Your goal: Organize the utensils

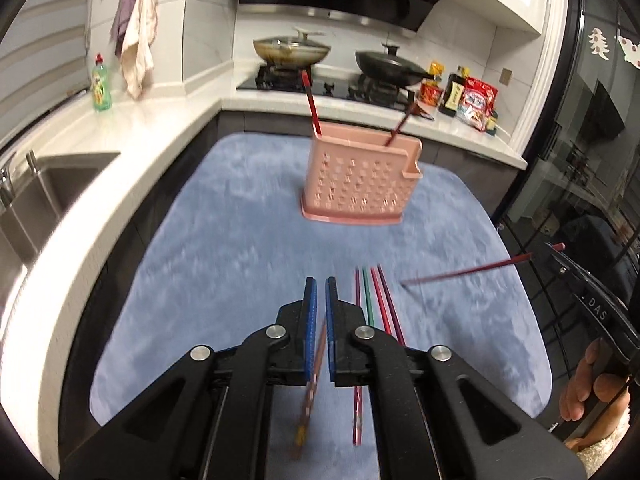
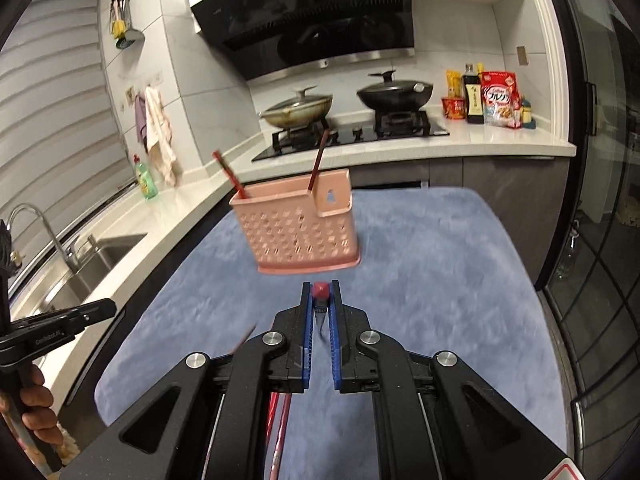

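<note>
Across the whole tabletop there's a fuzzy blue mat (image 1: 240, 240), and pretty much everything for this job sits on it. Biggest piece is the pink holder (image 1: 360, 184), a perforated plastic caddy standing upright toward the far side of the mat, with two dark red chopsticks already leaning out of it, one at each end.

Nearer in, the loose chopsticks (image 1: 376, 300) lie in a little bunch on the mat just right of the left claw (image 1: 320, 292): a green one, a red one, a couple of purplish ones, all roughly parallel.

Left claw is nearly pressed together, and a brownish patterned chopstick (image 1: 316, 364) runs through the narrow slot between its pads; looks pinched, though motion blur makes the contact hard to confirm. Right claw (image 2: 321, 296) is clamped on a red chopstick (image 2: 321, 290): its red end sits right at the fingertips, facing the holder, and the long end trails off to the side in the left wrist view.

Handling-wise I'd guess these are light, stiff, thin and kinda slick, so they'll pivot in the pads if you grab near one end. Pinching closer to the middle should swing less. The holder looks light too, so poking its rim could tip or scoot it on that soft mat.
</note>
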### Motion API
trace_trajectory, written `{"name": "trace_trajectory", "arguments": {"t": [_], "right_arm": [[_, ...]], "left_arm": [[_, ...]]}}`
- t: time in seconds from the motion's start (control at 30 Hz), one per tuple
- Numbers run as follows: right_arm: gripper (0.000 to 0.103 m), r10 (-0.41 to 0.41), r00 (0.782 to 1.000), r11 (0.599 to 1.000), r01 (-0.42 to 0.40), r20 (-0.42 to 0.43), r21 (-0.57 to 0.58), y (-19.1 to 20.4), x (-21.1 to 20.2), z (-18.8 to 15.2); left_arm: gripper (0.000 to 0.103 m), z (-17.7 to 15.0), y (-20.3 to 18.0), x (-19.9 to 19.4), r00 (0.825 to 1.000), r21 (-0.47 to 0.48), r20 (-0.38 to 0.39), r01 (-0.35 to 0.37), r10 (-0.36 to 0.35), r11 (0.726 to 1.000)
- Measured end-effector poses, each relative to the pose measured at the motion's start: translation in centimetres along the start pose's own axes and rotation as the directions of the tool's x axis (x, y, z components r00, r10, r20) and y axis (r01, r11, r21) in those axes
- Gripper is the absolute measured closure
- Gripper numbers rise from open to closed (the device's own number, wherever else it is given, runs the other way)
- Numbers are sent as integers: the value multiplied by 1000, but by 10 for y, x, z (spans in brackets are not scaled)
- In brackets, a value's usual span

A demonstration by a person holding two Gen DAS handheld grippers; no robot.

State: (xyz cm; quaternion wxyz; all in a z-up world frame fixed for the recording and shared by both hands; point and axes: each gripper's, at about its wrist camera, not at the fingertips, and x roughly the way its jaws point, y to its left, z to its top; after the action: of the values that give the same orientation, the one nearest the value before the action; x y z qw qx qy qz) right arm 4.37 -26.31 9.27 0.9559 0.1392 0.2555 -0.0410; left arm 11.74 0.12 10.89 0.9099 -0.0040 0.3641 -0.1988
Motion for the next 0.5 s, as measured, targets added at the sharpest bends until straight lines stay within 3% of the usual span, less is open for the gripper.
{"name": "trace_trajectory", "arguments": {"t": [0.1, 0.2, 0.27, 0.33, 0.5], "right_arm": [[96, 3, 1000, 1000, -4, 16, 14, -2, -2, 6], [96, 1, 999, 1000, -2, 35, 14, 0, -7, 9], [96, 4, 999, 1000, -4, 47, 16, 0, -11, 13], [96, 4, 998, 1000, -5, 55, 21, 1, -15, 15], [96, 3, 997, 1000, -5, 77, 29, 3, -29, 16]], "left_arm": [[98, 0, 5, 2, 1000, -4, 0, 9, -9, 1000], [97, -20, 12, 11, 999, 7, -49, 20, -20, 1000], [86, -38, 15, 18, 995, 9, -93, 27, -26, 1000], [69, -59, 17, 27, 990, 7, -137, 21, -20, 1000], [68, -111, 20, 48, 968, 9, -248, 27, -24, 1000]]}}
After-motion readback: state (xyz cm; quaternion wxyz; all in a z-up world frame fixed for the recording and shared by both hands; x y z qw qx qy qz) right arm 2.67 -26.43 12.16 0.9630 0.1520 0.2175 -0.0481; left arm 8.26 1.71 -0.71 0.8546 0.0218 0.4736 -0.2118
